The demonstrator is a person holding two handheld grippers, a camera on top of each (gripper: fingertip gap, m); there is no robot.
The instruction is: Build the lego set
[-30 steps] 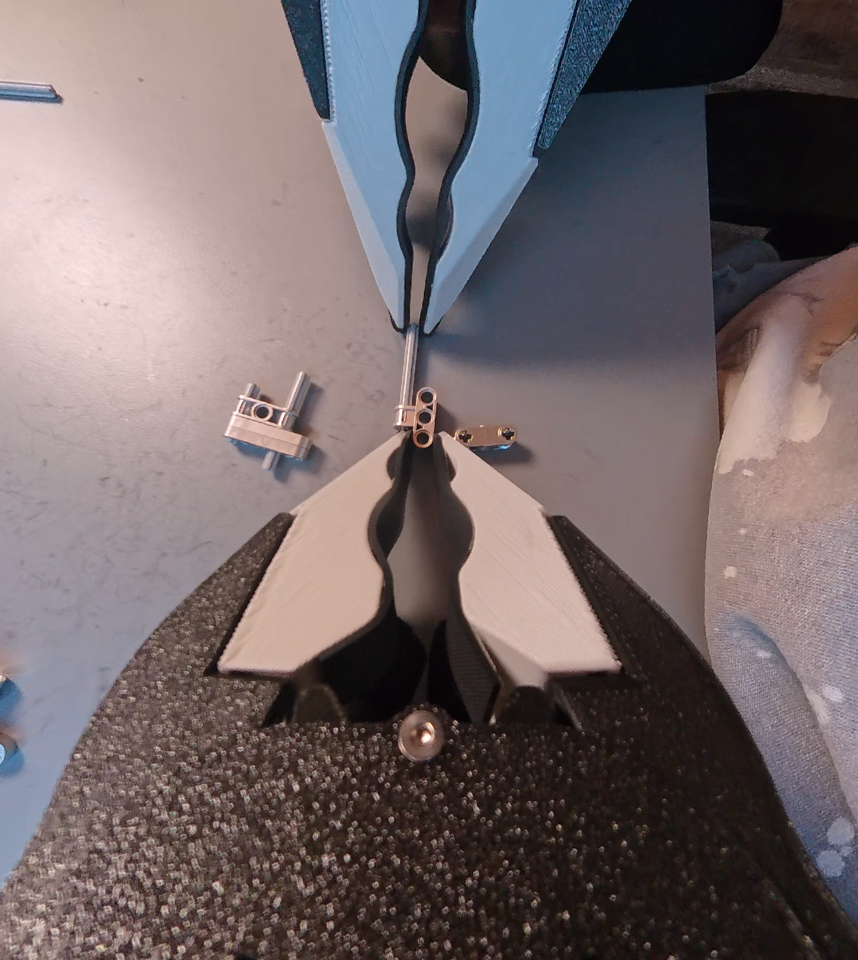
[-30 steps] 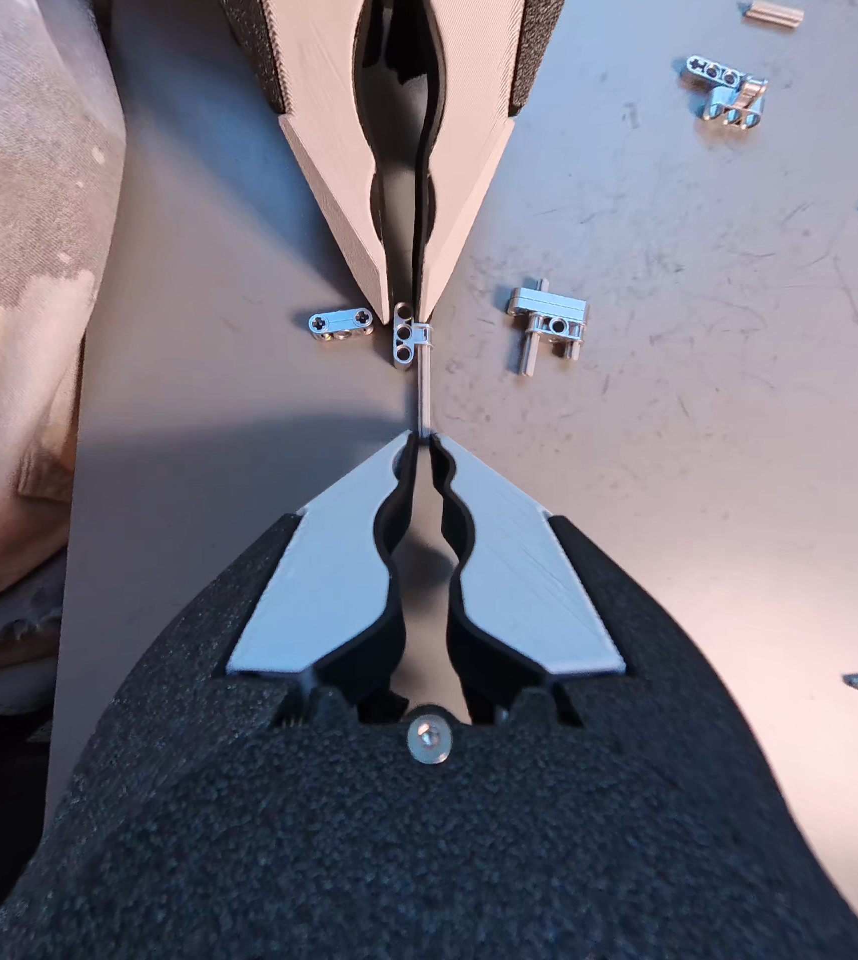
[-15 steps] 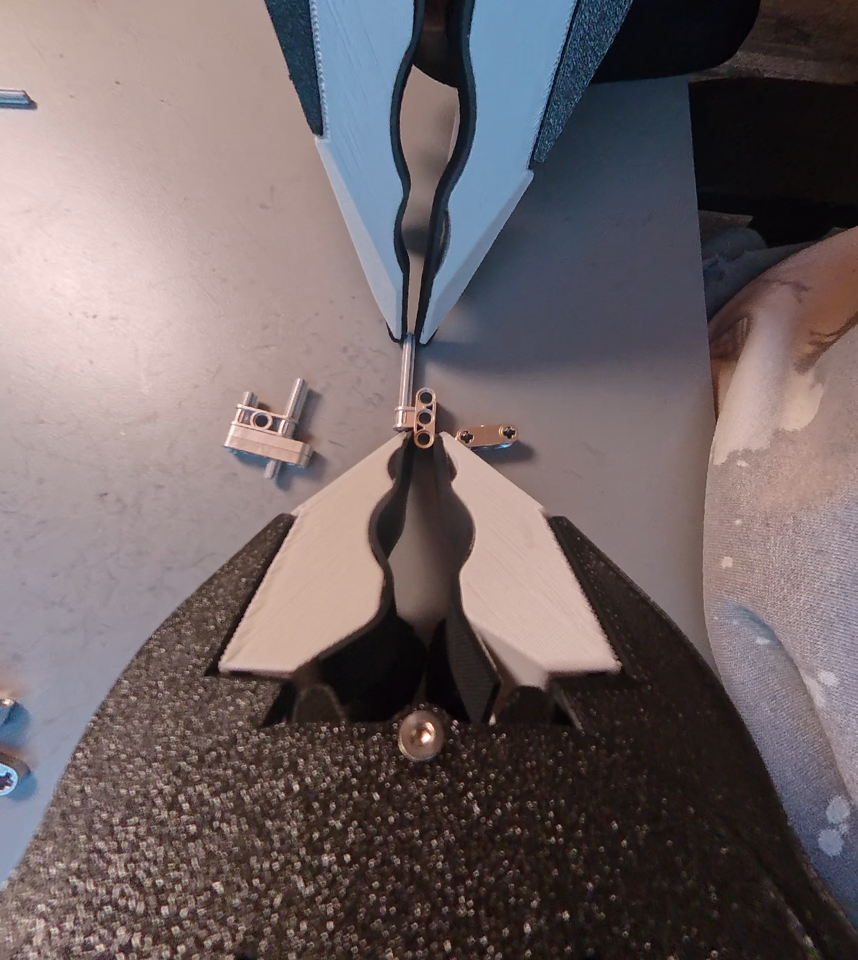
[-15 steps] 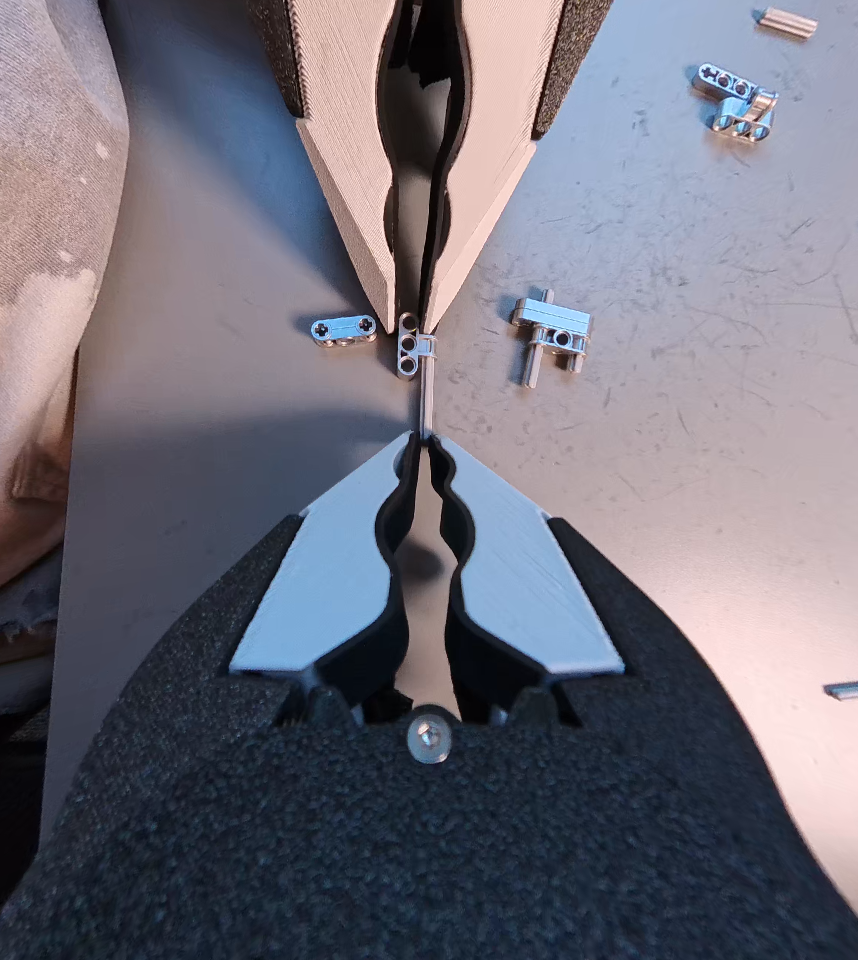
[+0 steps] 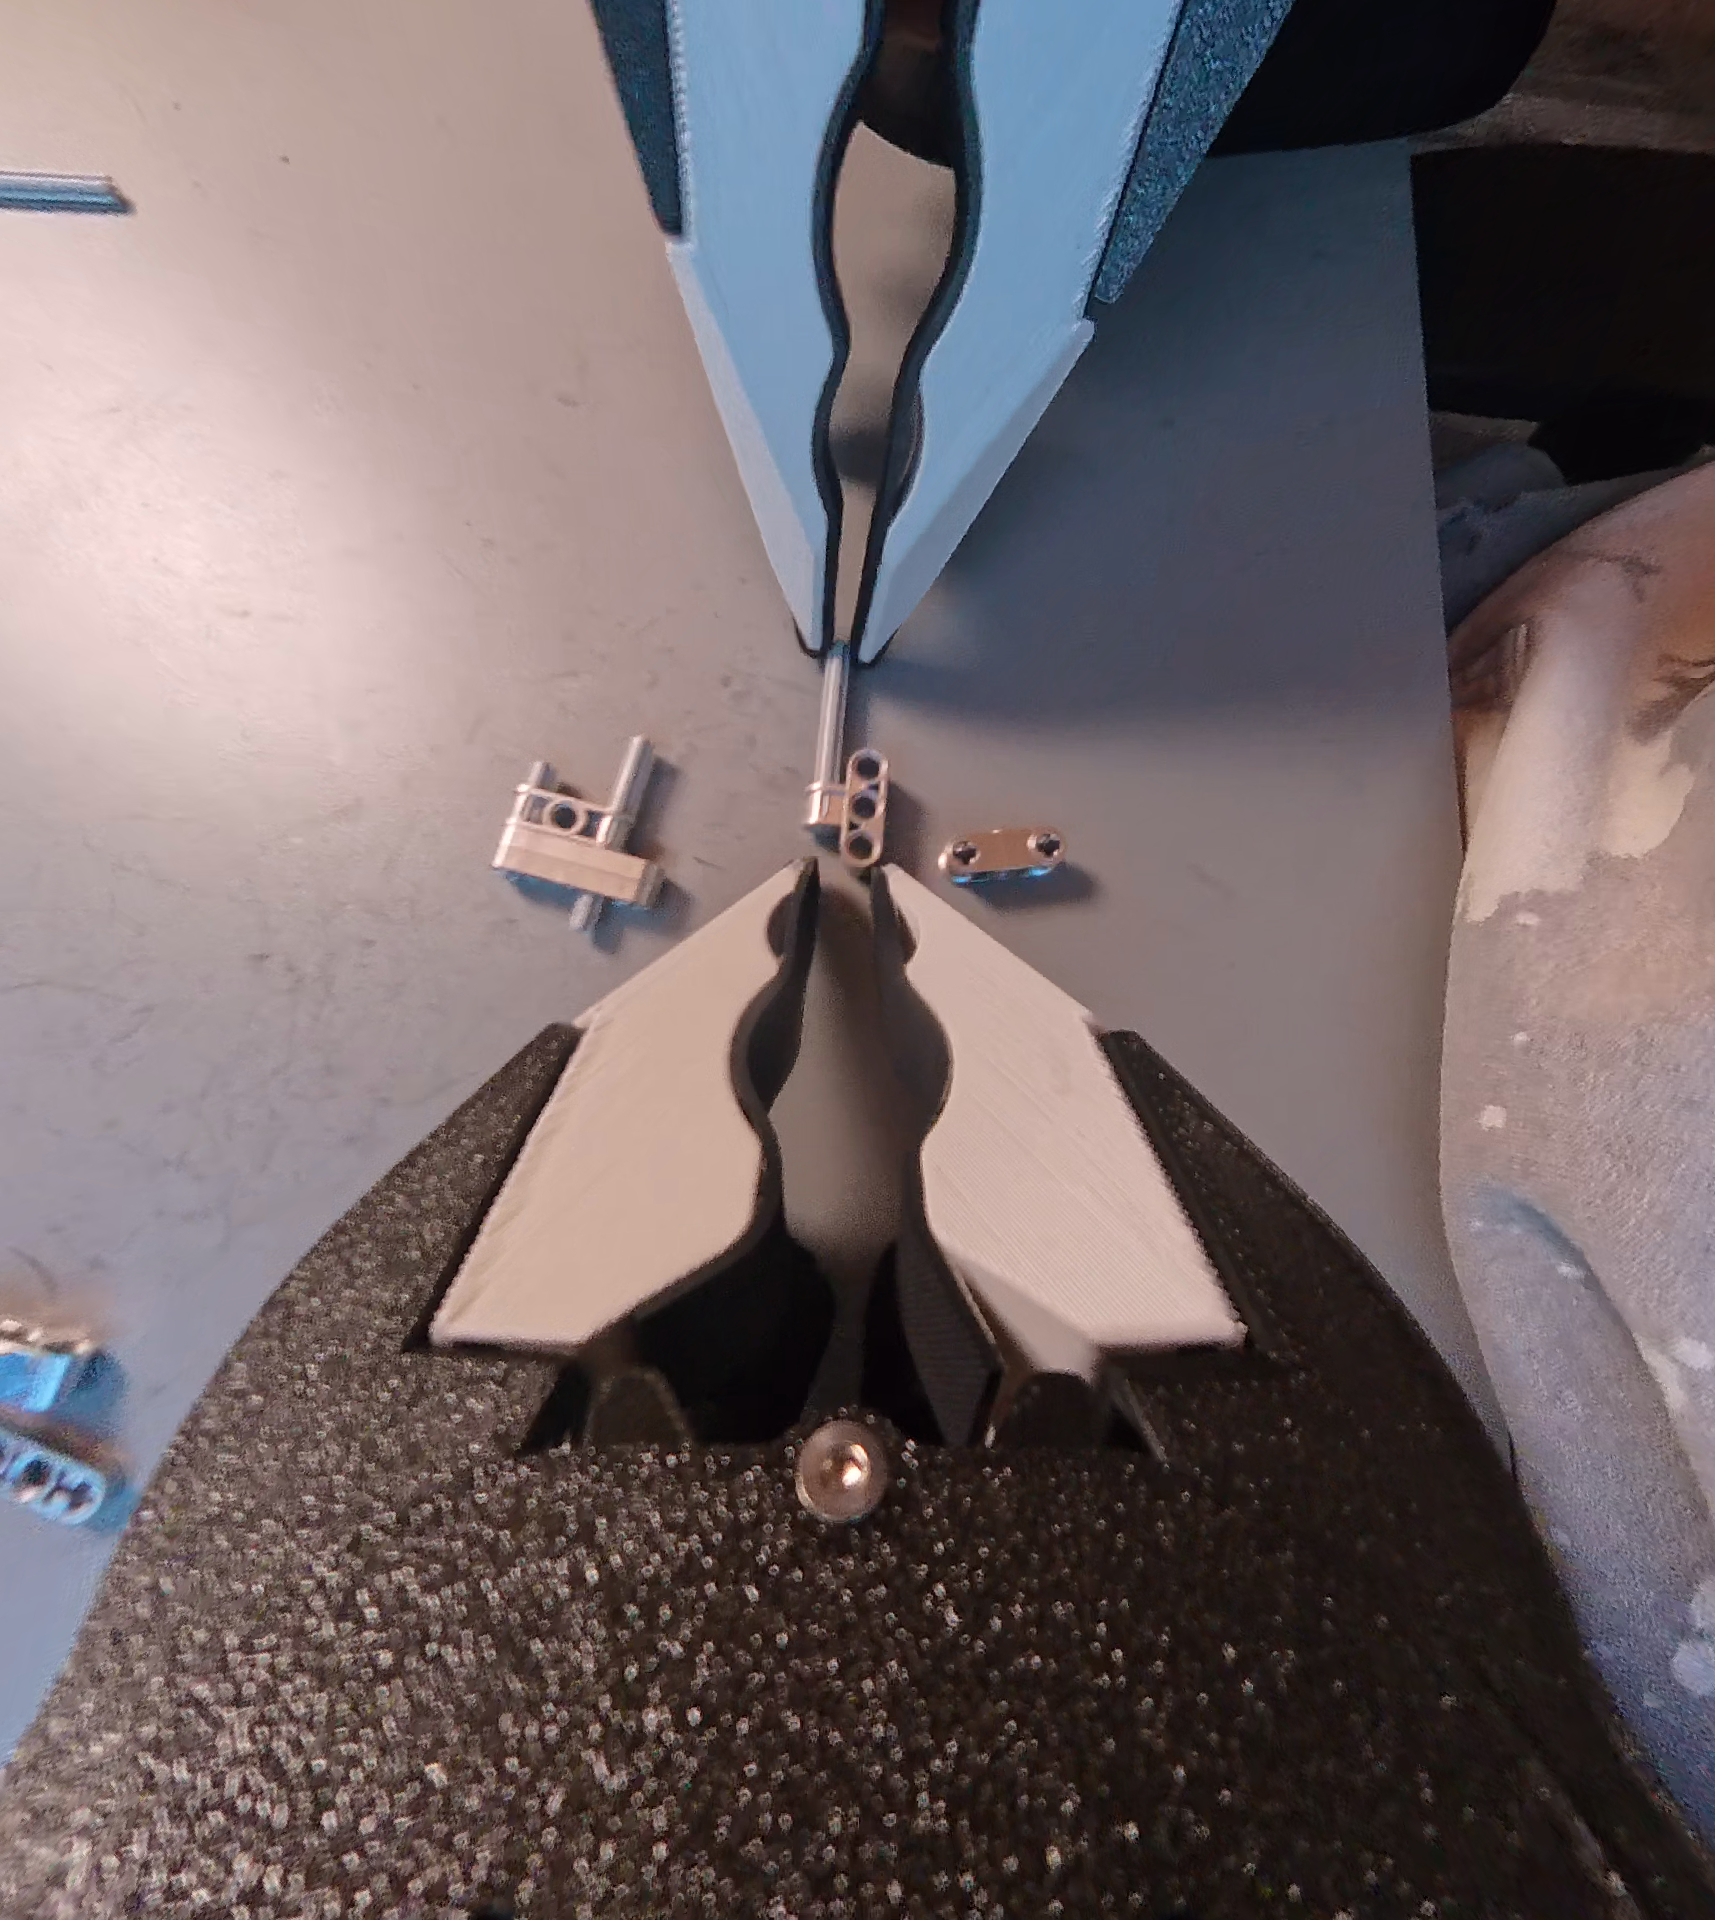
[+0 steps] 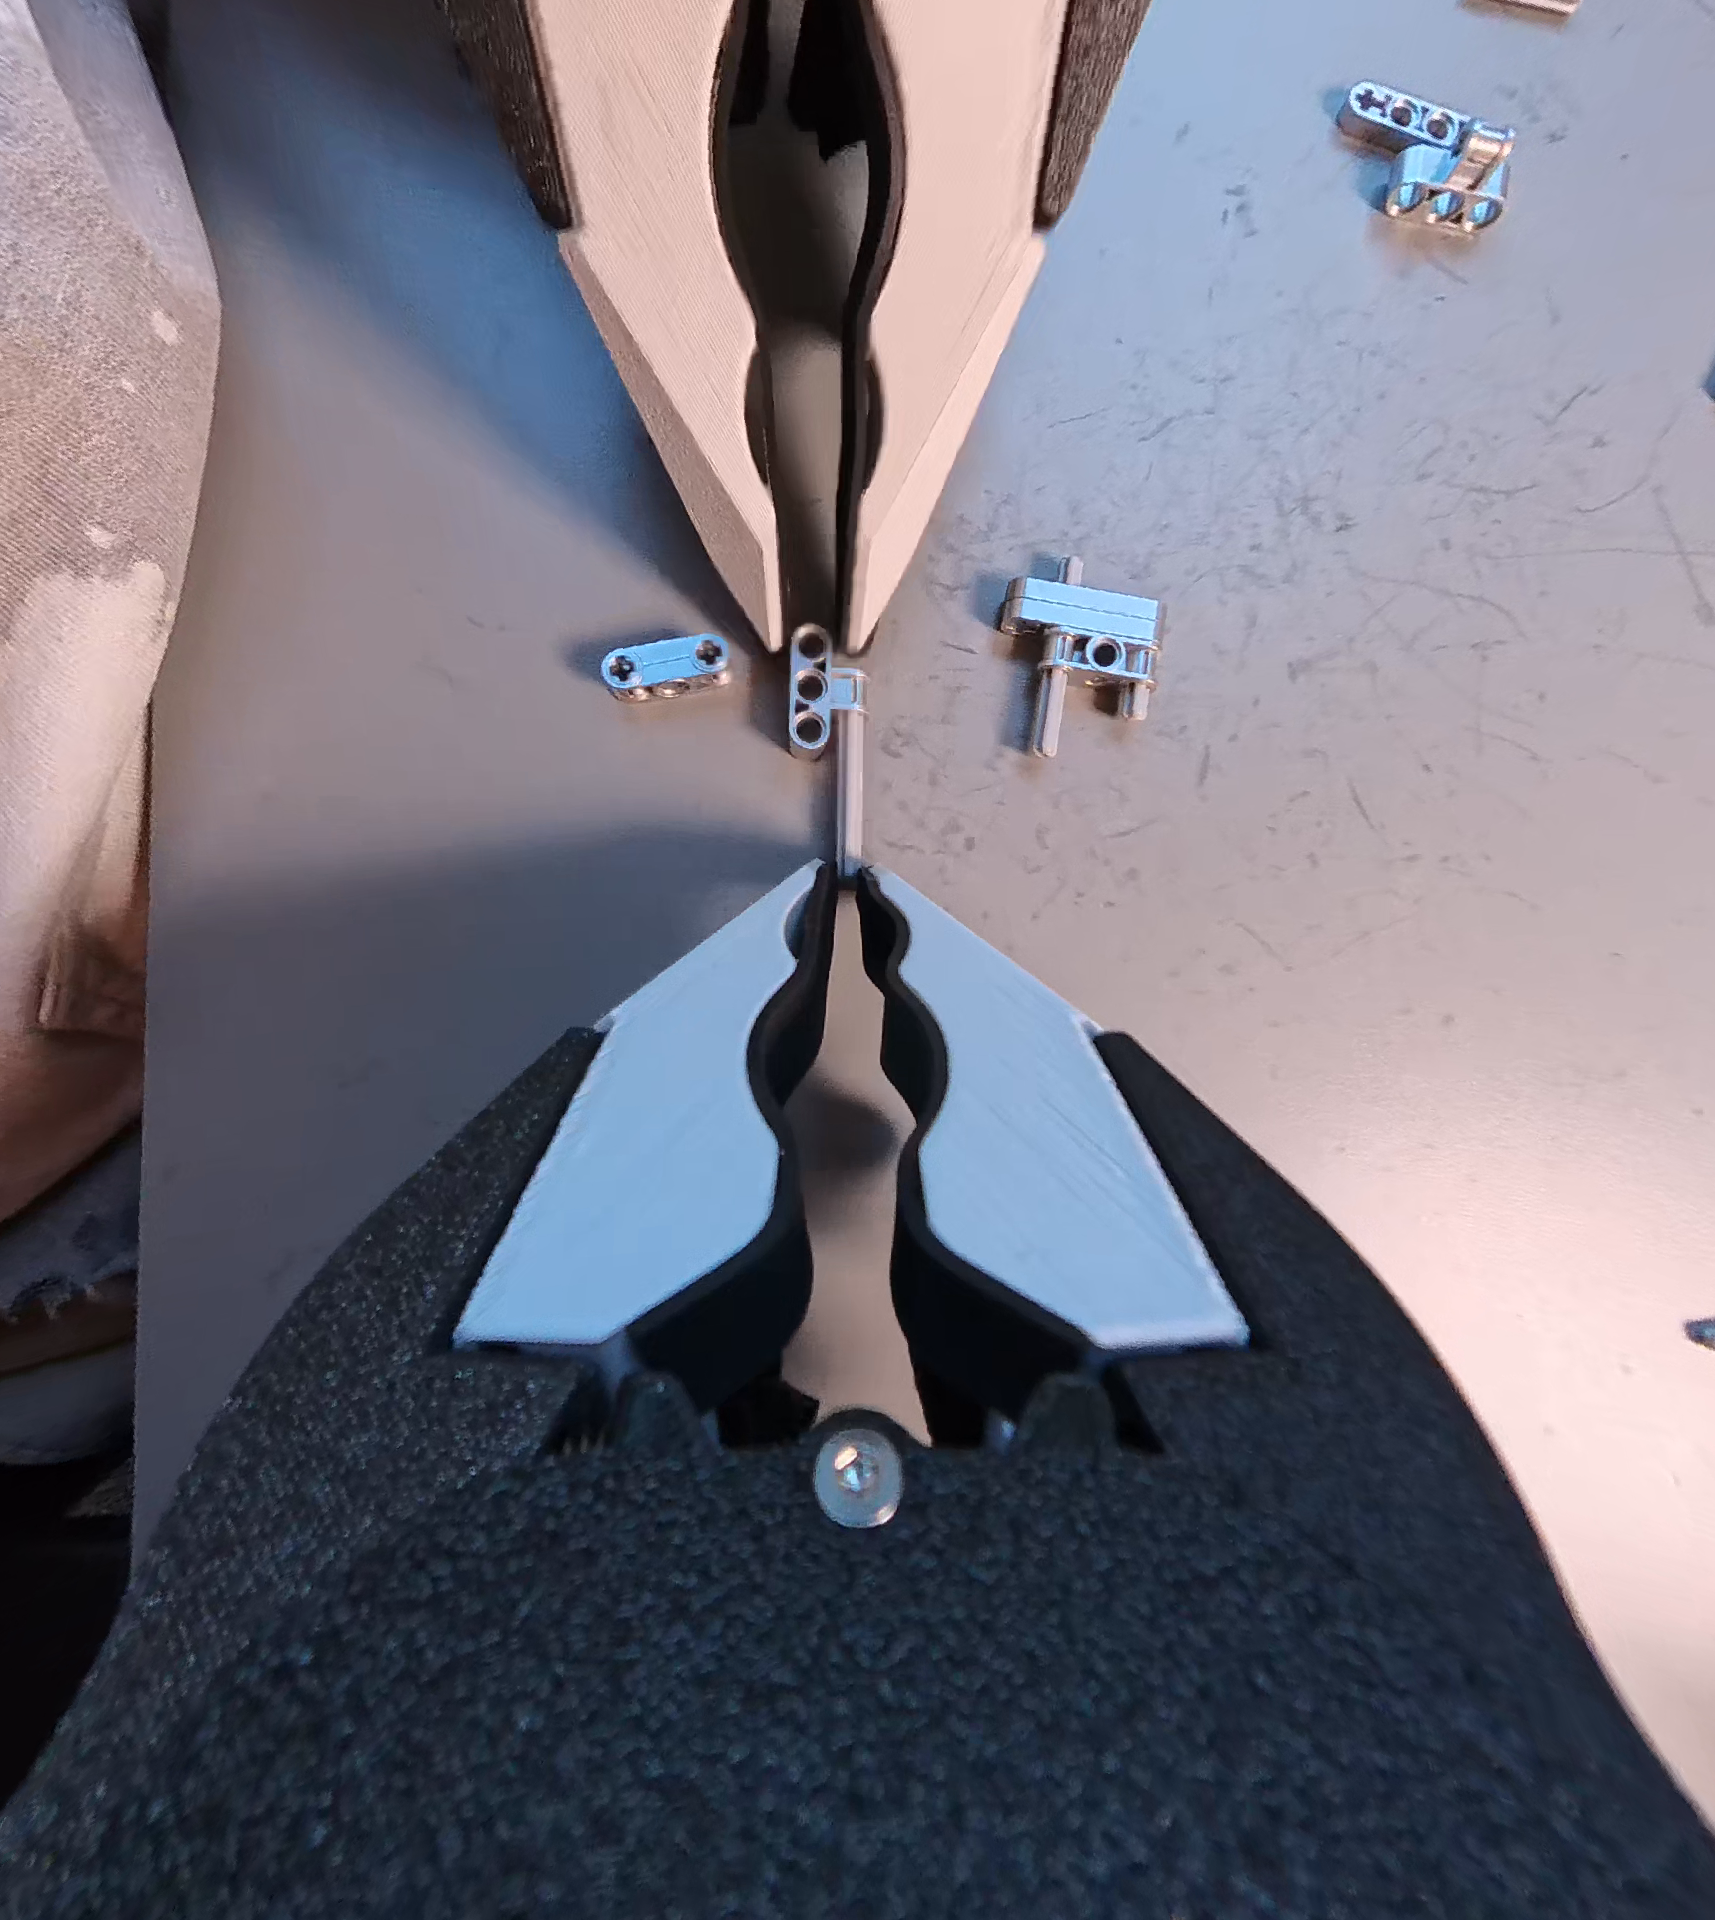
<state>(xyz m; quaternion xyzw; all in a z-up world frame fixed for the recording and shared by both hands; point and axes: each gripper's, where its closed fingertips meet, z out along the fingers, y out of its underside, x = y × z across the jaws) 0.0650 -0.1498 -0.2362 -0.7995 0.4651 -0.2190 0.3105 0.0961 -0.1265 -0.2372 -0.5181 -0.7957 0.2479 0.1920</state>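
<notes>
Both grippers meet tip to tip above a grey table (image 5: 313, 520). My right gripper (image 6: 842, 878), with pale blue fingers, is shut on one end of a thin grey axle (image 6: 851, 800). It shows at the top of the left wrist view (image 5: 840, 644), holding the axle (image 5: 832, 717). The axle's other end sits in a small clip joined to a grey three-hole beam (image 5: 865, 808). My left gripper (image 5: 845, 878), with grey fingers, pinches the very end of that beam (image 6: 811, 691). It shows at the top of the right wrist view (image 6: 809, 639).
A two-hole link (image 5: 1004, 857) lies beside the beam. A small built piece with two pins (image 5: 578, 831) lies on the other side. More beams (image 5: 11, 1423) and loose axles (image 5: 17, 192) lie farther out. A person's clothed leg (image 5: 1611, 1039) is at the table edge.
Both grippers have shifted slightly together over the table, with some motion blur now. Each keeps its hold, and the visible length of axle looks the same.
</notes>
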